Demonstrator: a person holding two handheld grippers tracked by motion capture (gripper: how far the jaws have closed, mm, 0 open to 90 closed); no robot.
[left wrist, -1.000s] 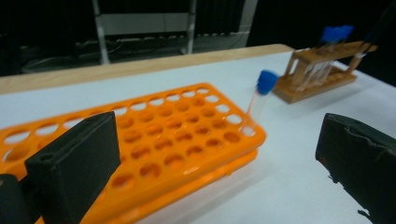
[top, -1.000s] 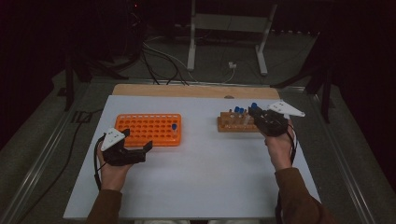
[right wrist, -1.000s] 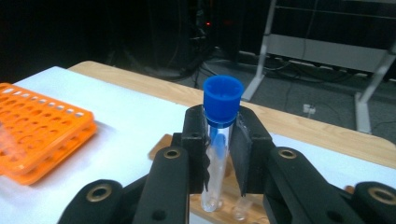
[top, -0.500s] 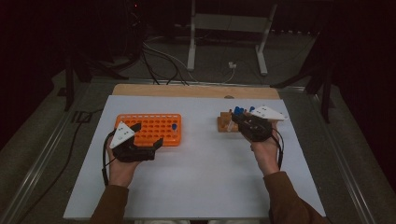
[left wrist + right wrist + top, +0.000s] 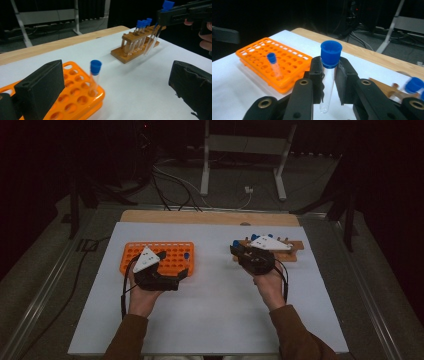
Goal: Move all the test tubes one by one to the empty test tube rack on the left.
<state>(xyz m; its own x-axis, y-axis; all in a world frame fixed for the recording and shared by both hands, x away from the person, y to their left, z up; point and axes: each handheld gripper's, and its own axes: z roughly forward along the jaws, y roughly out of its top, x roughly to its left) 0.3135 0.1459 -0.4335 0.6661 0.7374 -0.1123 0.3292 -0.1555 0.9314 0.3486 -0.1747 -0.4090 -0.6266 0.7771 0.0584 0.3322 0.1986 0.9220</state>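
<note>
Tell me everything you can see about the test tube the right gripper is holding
The test tube is a slim, clear, round-bottomed tube that looks like plastic or glass, with a blue cap on top. It appears empty. The right gripper clamps it just below the cap, its two black jaws pressing either side. It hangs roughly upright, lifted above the white table, touching nothing else, between the wooden rack and the orange rack.

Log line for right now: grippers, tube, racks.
right gripper: shut on tube, lifted near wooden rack | left gripper: open, by orange rack | orange rack: one tube seated
</note>
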